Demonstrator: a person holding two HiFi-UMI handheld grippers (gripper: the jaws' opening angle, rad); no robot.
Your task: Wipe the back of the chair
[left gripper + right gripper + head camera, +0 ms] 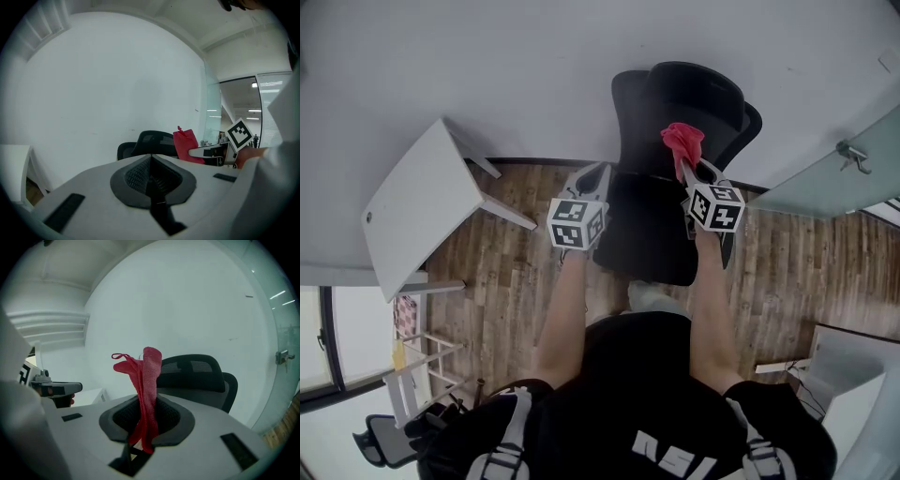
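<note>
Two tongs raised | left tongs (pixel 598 173) pressed together, empty, by the chair's (pixel 649 230) left edge | right tongs (pixel 692 173) clamp red cloth (pixel 682 141) near chair back (pixel 694 98) | white worktop (pixel 422 211) well apart, bare floor (pixel 516 272) between.

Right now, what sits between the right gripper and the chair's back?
Only the red cloth, which the right gripper pinches in its jaws, pointing at the chair back; the right gripper view shows it.

An office: black mesh chair (pixel 680 122), white desk (pixel 417 206), glass partition (pixel 844 169), wood-look floor (pixel 516 281).
</note>
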